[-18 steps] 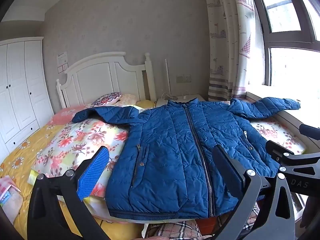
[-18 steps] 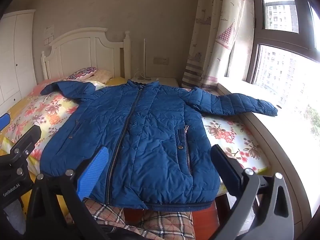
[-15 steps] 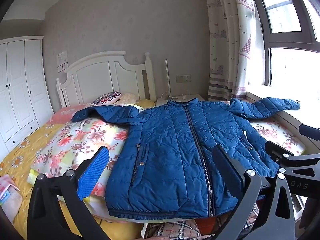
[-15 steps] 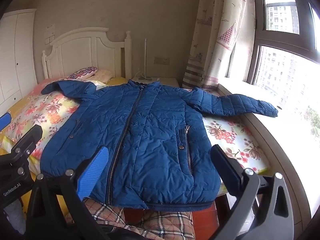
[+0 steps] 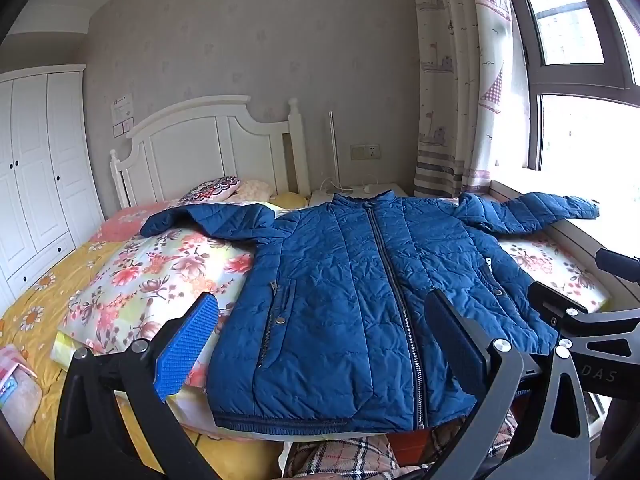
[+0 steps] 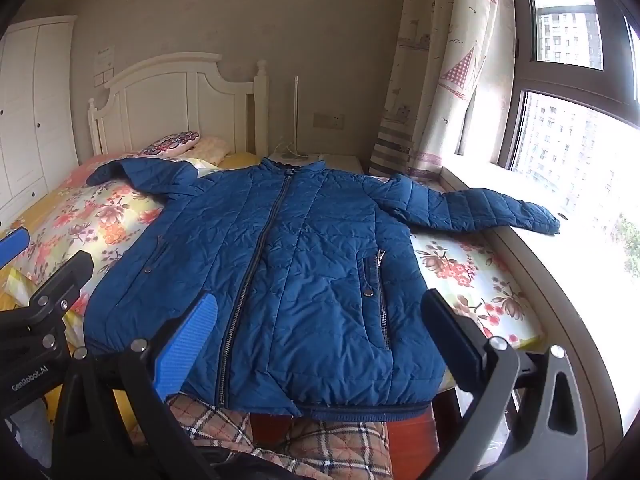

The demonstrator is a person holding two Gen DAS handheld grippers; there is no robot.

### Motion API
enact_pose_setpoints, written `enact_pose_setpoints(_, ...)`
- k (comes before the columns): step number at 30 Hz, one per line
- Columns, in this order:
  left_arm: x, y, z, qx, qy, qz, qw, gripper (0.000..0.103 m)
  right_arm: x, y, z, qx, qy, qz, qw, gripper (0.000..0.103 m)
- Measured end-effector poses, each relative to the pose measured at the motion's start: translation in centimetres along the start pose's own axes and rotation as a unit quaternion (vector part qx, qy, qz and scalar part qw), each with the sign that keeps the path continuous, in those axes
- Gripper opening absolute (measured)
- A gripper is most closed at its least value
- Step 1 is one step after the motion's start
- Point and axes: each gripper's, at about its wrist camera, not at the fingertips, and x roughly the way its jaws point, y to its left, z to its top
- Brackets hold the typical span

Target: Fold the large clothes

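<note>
1 blue jacket [image 5: 360,296] is laid flat on the bed [image 5: 48,308], front up and zipped shut. Its long line runs from the hem, near the foot of the bed, up to the collar by the headboard [image 5: 200,140]. The zip is seen running the same way, away from both pairs of jaws.

2 grippers are held just before the hem. The left gripper [image 5: 320,344] is pointed at the left half of the jacket, and its jaws are spread wide with nothing between them. The right gripper [image 6: 320,340] is pointed at the right half, and its jaws are spread wide and empty too. The cloth is not touched by either one.

2 sleeves are stretched out to the sides. The left sleeve [image 5: 212,220] is laid over the flowered quilt [image 5: 160,272]. The right sleeve [image 6: 480,208] is laid out toward the window sill [image 6: 568,280].

The left sleeve is nearer to the left gripper, and the right sleeve is nearer to the right gripper. It is judged that no fold is made yet, and that a sleeve or a side edge is to be picked up first.

2 pillows are seen by the headboard.
</note>
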Motion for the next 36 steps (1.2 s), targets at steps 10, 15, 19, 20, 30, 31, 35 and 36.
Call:
enact_pose_setpoints(10,0.06,0.05,0.05,-0.001,0.001,0.0,1.0,0.099,0.01,0.17,-0.15,-0.002,0.001,0.006,1.0,0.101)
enact_pose_setpoints(15,0.07,0.08,0.13,-0.001,0.002,-0.001,1.0,0.099,0.0,0.19,-0.14,-0.002,0.002,0.007,1.0,0.101)
enact_pose_setpoints(19,0.08,0.13,0.16,-0.001,0.003,-0.001,1.0,0.099,-0.02,0.21,-0.16,-0.002,0.001,0.008,1.0,0.101)
enact_pose_setpoints(20,0.07,0.14,0.16,-0.002,0.003,-0.001,1.0,0.099,0.01,0.22,-0.21,-0.002,0.002,0.008,1.0,0.101)
enact_pose_setpoints(30,0.06,0.15,0.15,-0.002,0.003,-0.001,1.0,0.099,0.01,0.2,-0.21,-0.002,0.002,0.009,1.0,0.101)
enact_pose_setpoints(31,0.07,0.16,0.14,-0.002,0.003,-0.001,1.0,0.099,0.0,0.23,-0.23,-0.002,0.002,0.009,1.0,0.101)
enact_pose_setpoints(35,0.08,0.16,0.13,-0.002,0.003,-0.001,1.0,0.099,0.01,0.23,-0.23,-0.001,0.002,0.009,1.0,0.101)
enact_pose_setpoints(36,0.07,0.15,0.17,-0.002,0.003,-0.001,1.0,0.099,0.0,0.25,-0.25,-0.001,0.002,0.01,1.0,0.101)
